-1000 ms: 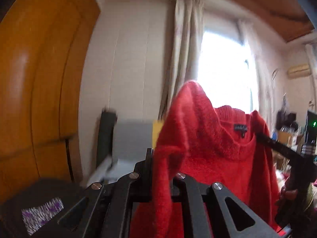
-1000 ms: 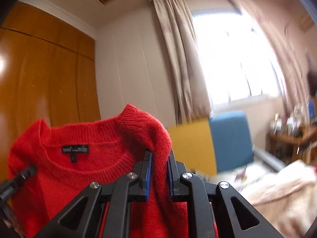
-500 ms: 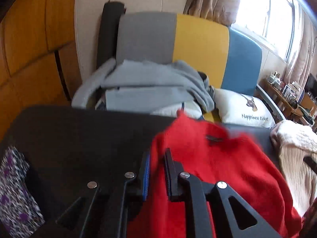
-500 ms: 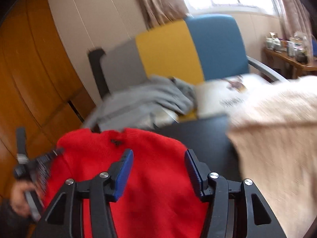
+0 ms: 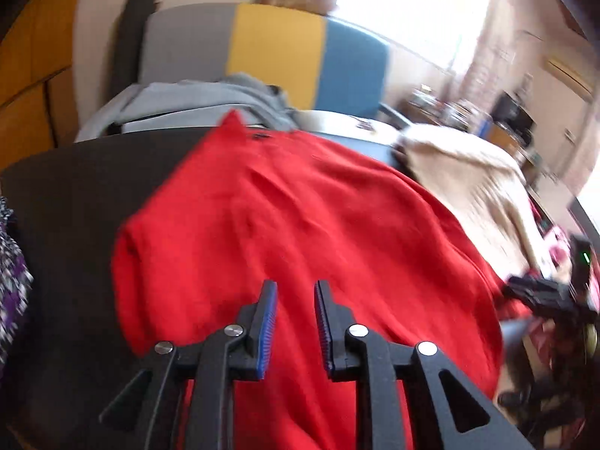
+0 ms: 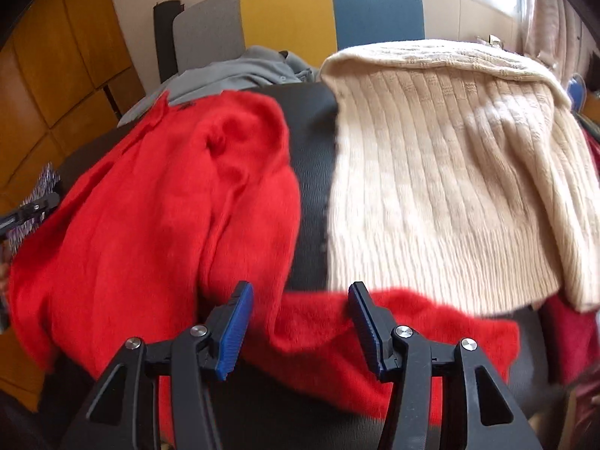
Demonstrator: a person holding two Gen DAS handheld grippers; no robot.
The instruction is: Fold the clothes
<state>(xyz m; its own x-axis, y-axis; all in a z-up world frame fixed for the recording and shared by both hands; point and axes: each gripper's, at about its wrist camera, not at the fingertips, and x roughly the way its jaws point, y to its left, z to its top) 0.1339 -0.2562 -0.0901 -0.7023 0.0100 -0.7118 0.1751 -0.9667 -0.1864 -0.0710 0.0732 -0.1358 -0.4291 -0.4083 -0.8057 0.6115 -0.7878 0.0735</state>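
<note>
A dark desk [image 6: 313, 172] stands before a chair [image 6: 296, 11] with grey, yellow and blue back panels. Orange wood panelling [image 6: 63, 71] lines the wall at left; a bright curtained window [image 5: 420, 3] lights the cluttered room beyond.

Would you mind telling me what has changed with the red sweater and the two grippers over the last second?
The red sweater went from hanging in the air, pinched at its shoulders, down onto the dark table. Both the left gripper and the right gripper let go and now stand open. The cream sweater stayed put.
</note>
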